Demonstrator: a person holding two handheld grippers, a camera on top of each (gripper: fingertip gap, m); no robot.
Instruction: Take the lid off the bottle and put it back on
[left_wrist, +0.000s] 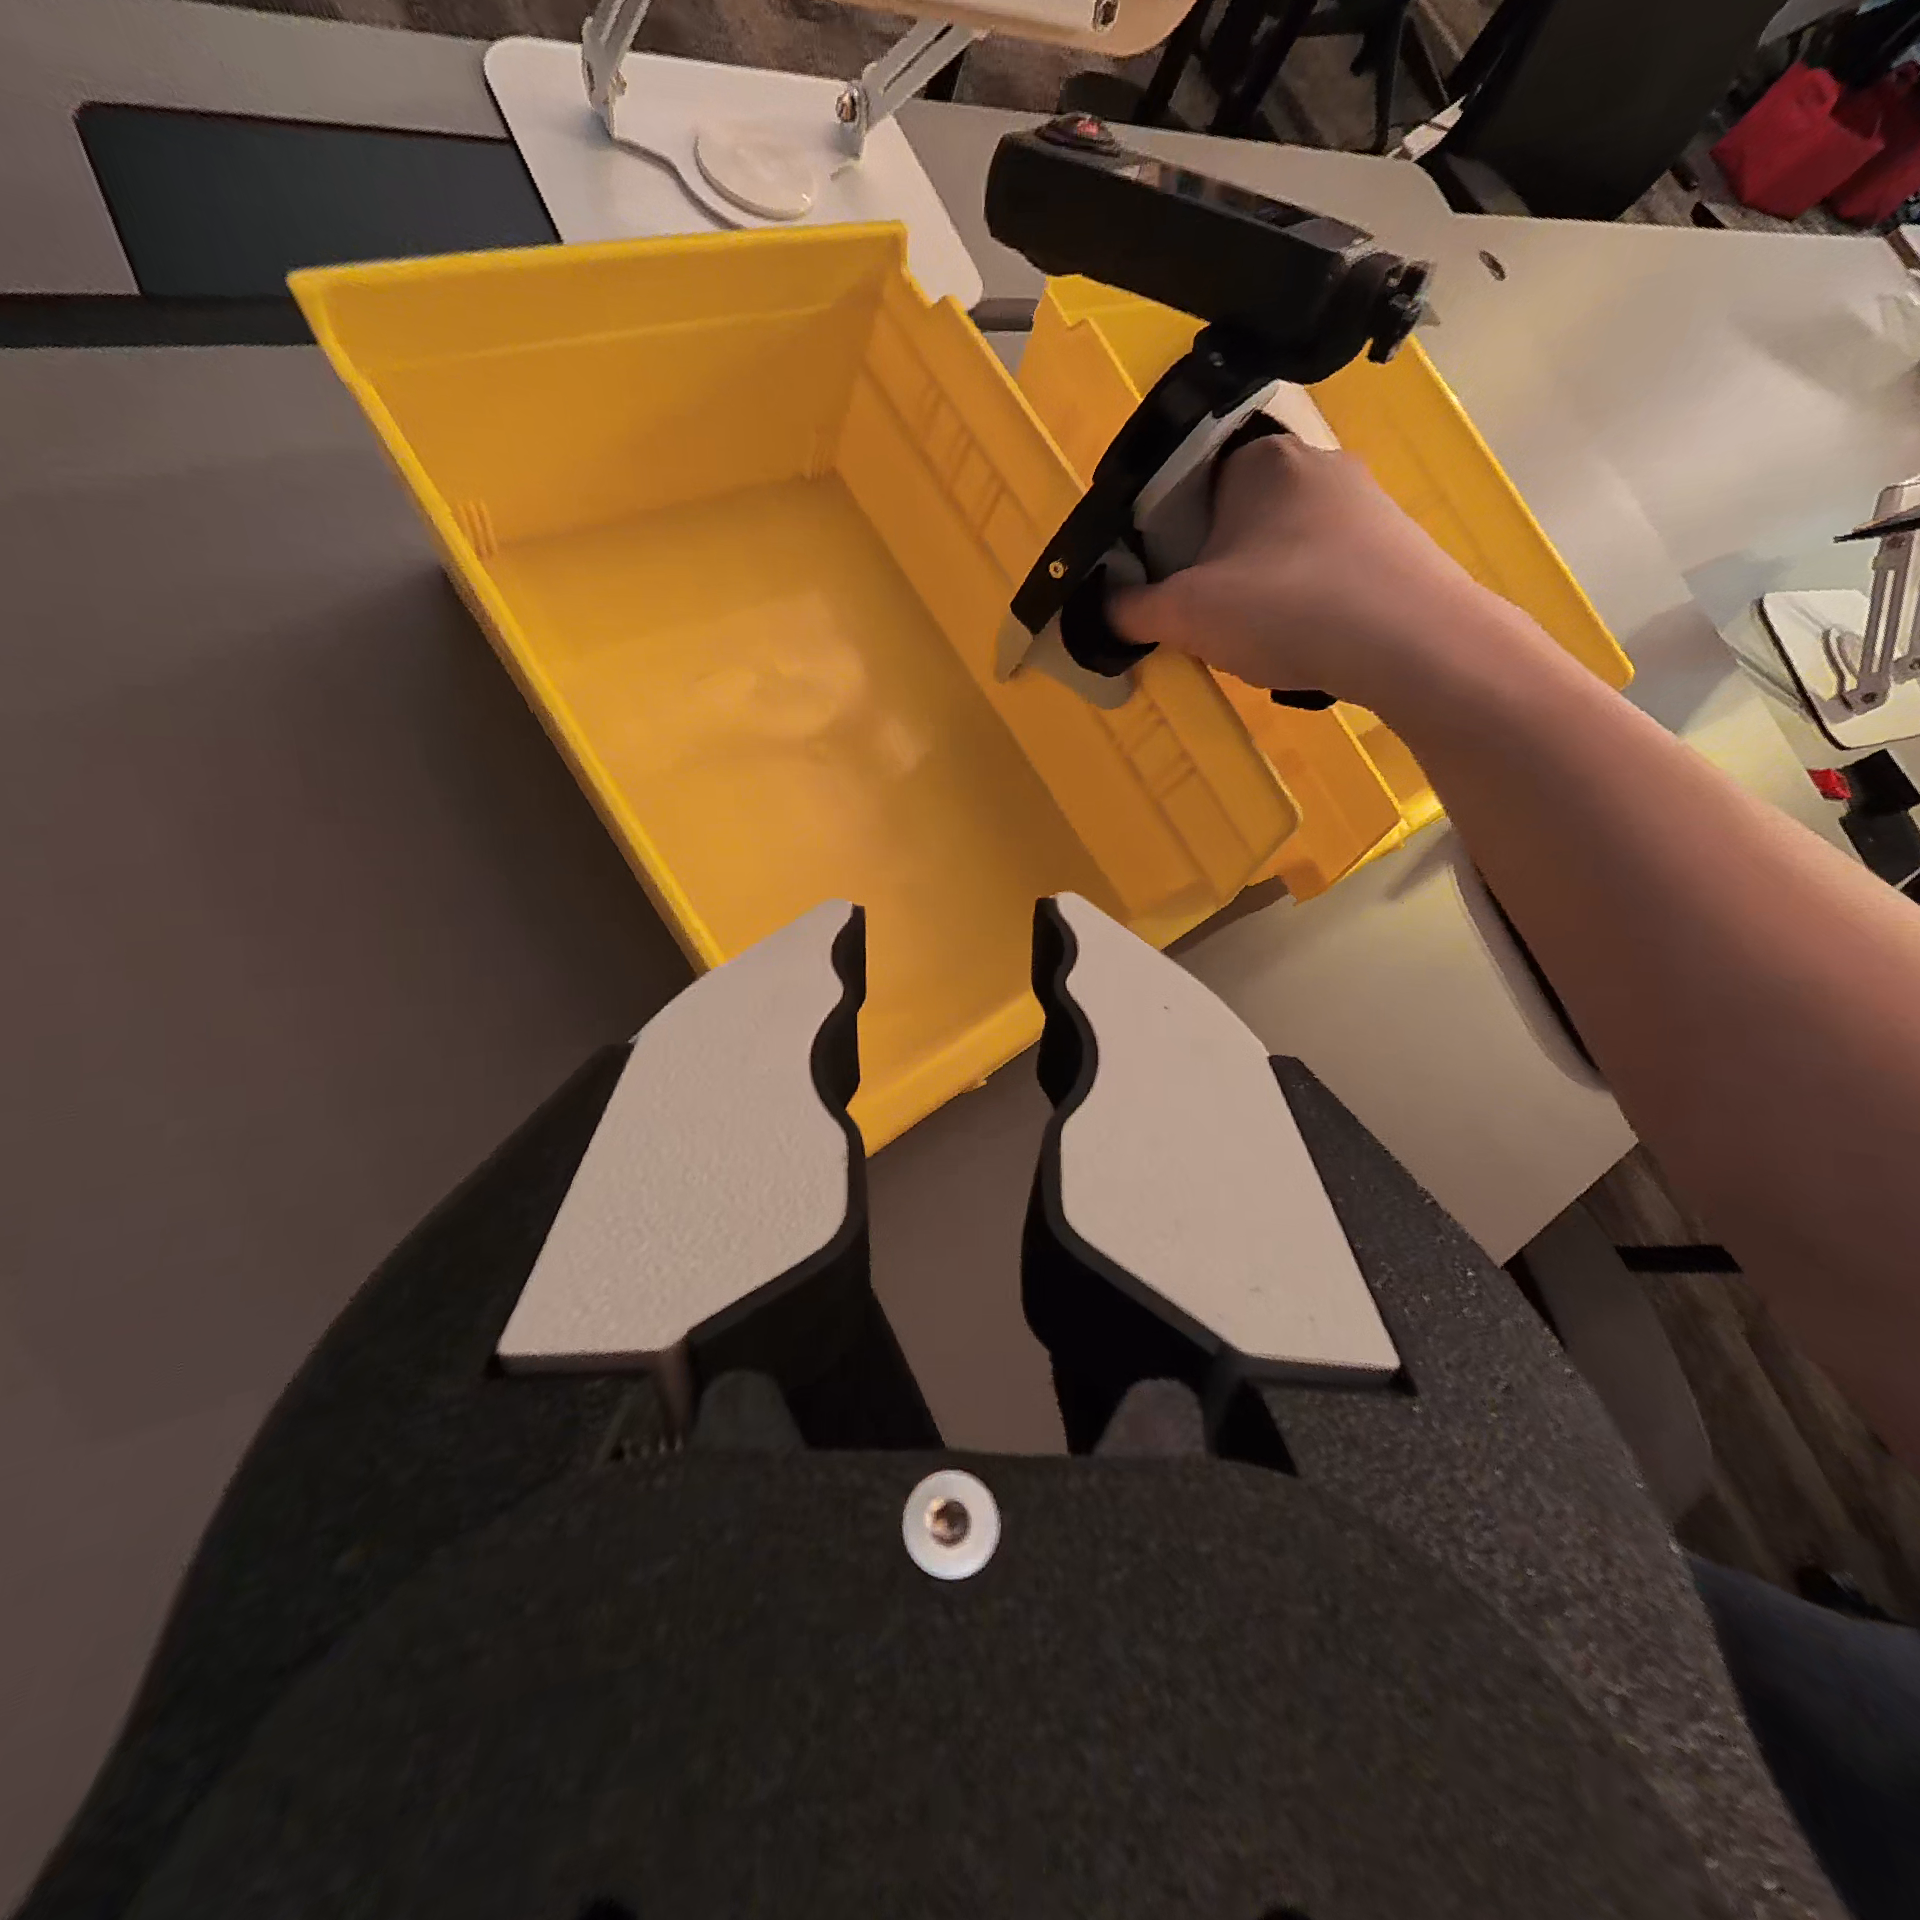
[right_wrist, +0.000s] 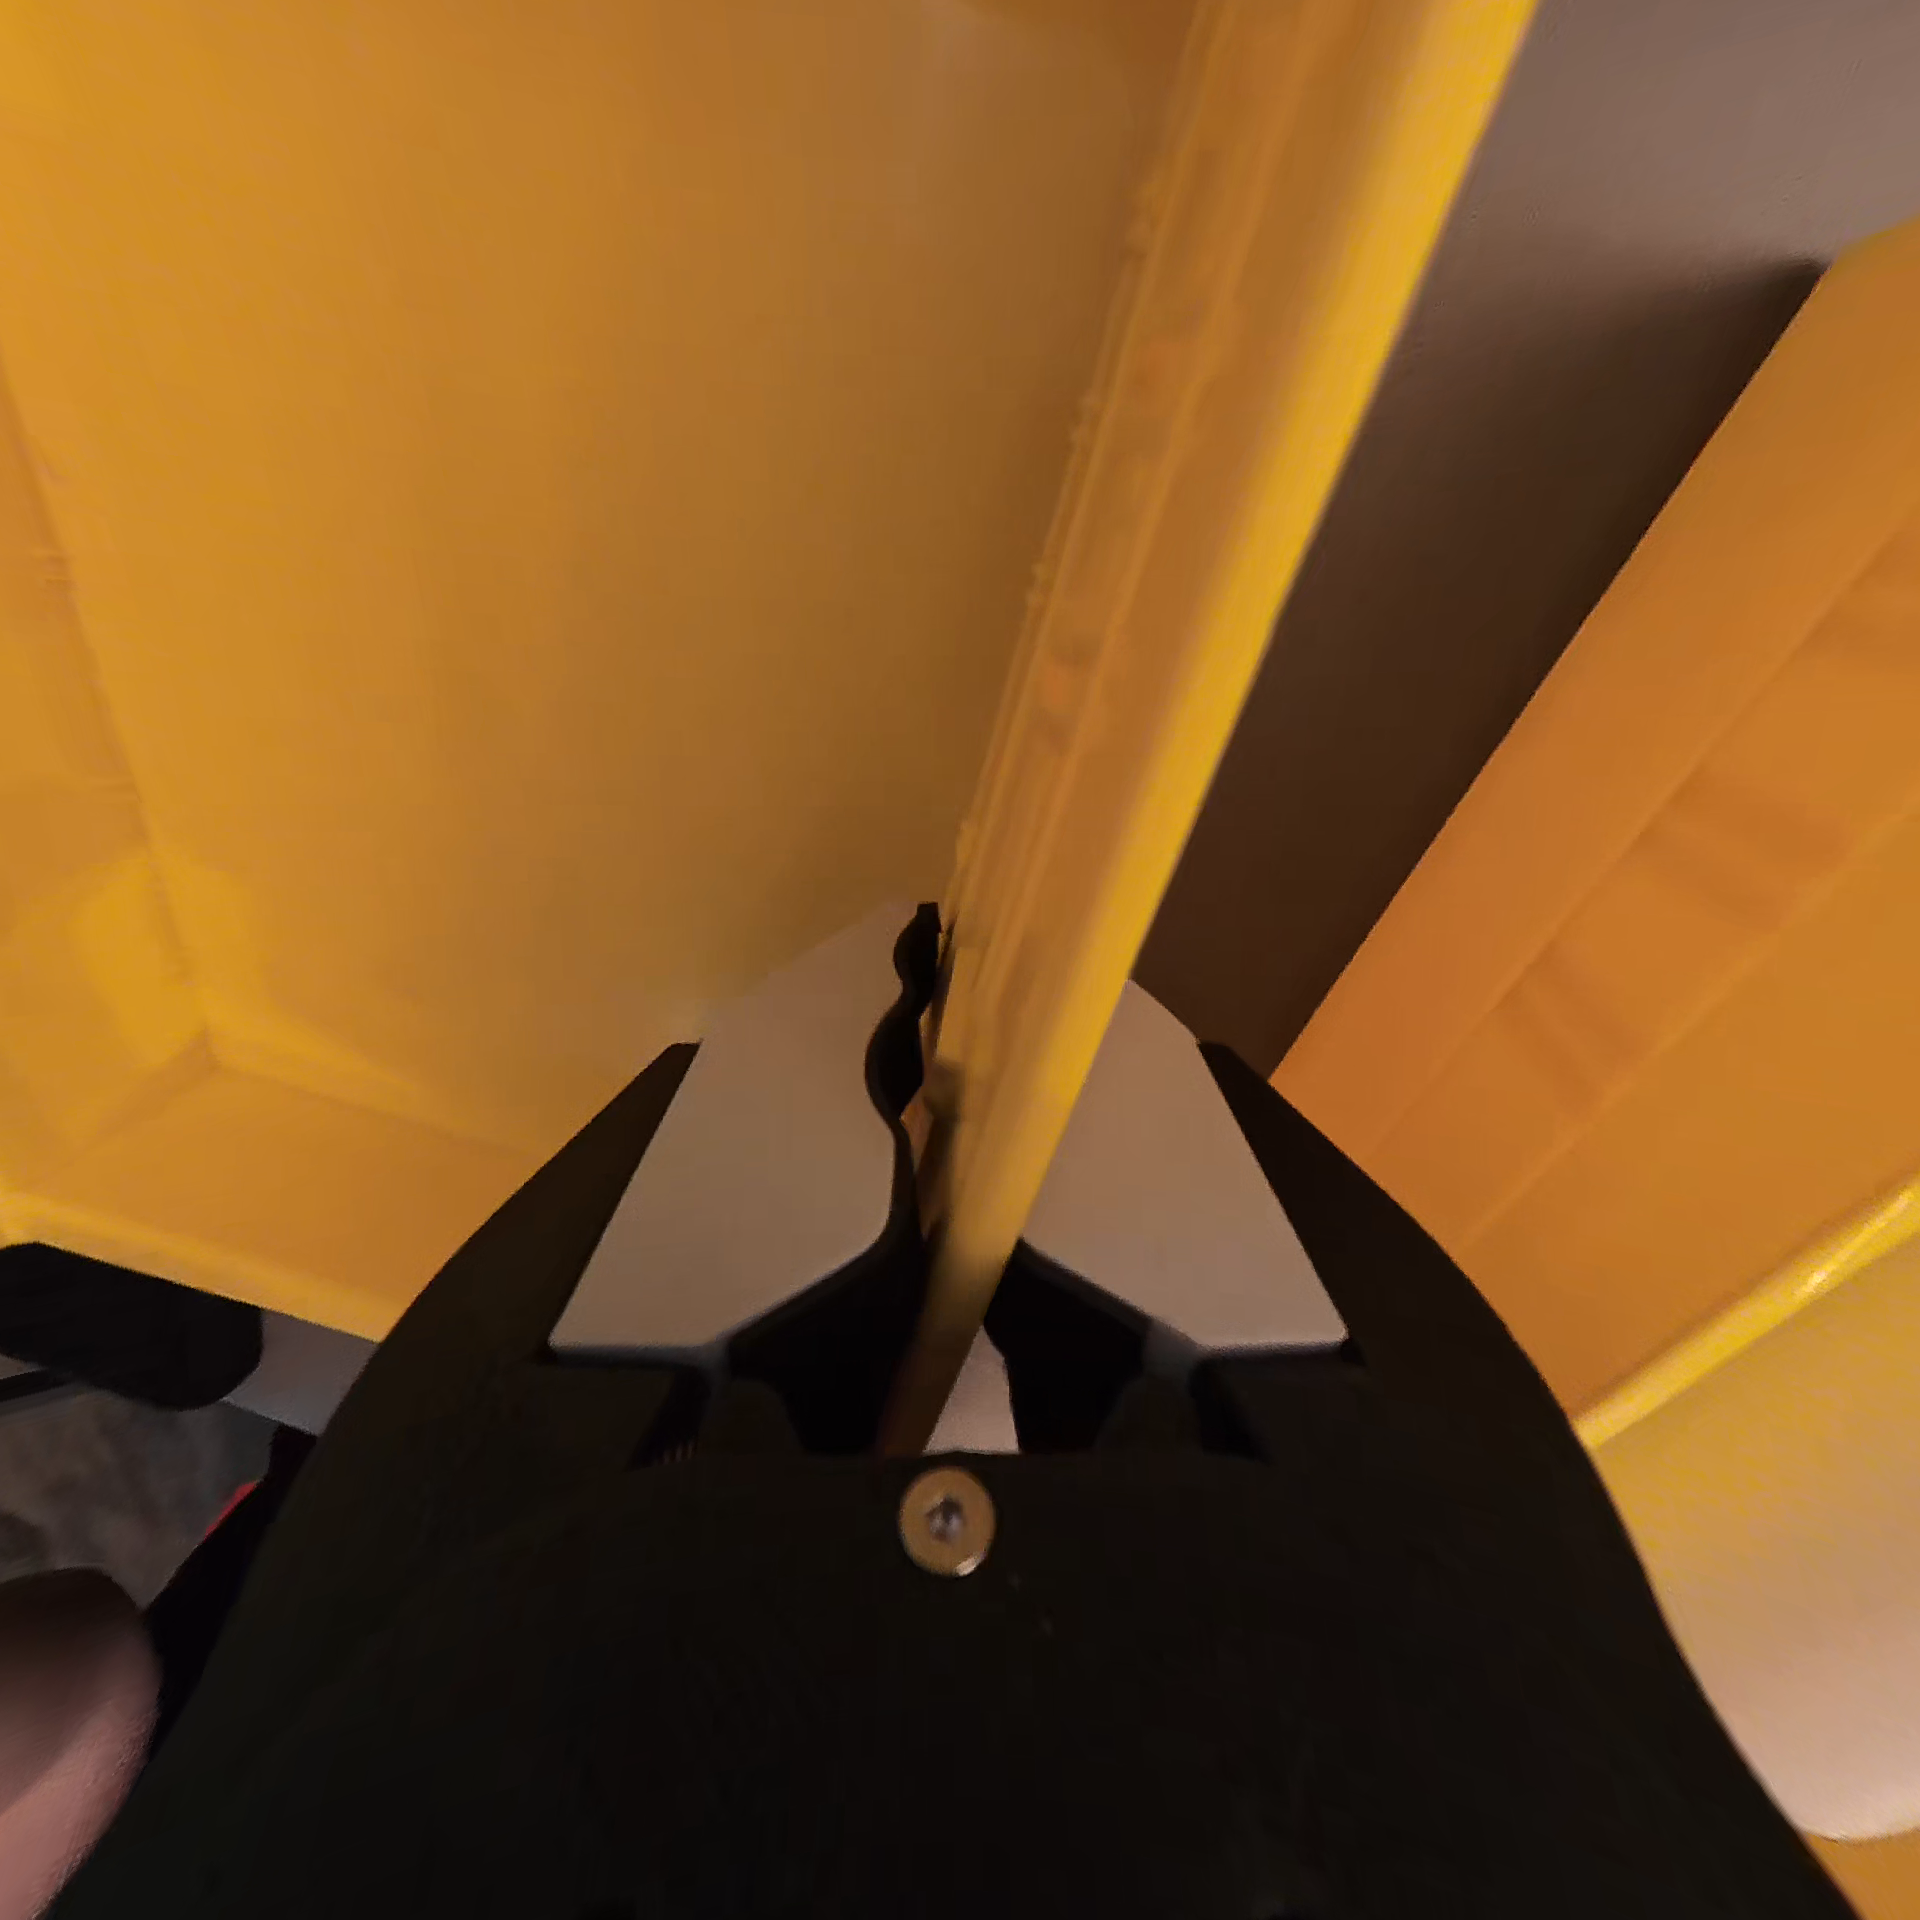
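— What do you see on the left?

— My left gripper (left_wrist: 948, 920) hangs above the near corner of a yellow bin (left_wrist: 623, 343) on the grey table (left_wrist: 208, 727). Its jaws stand narrowly apart and hold nothing.

— And on the right?

— My right gripper (right_wrist: 966, 997) is clamped on the right wall of this bin. A second yellow bin (right_wrist: 1621, 935) stands just beside it.

— Where is the bottle?

— I cannot tell; only a pale blur lies on the bin's floor.

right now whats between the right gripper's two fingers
The side wall of the near yellow bin: the right gripper is closed on it, one finger on each side. The right wrist view shows it best.
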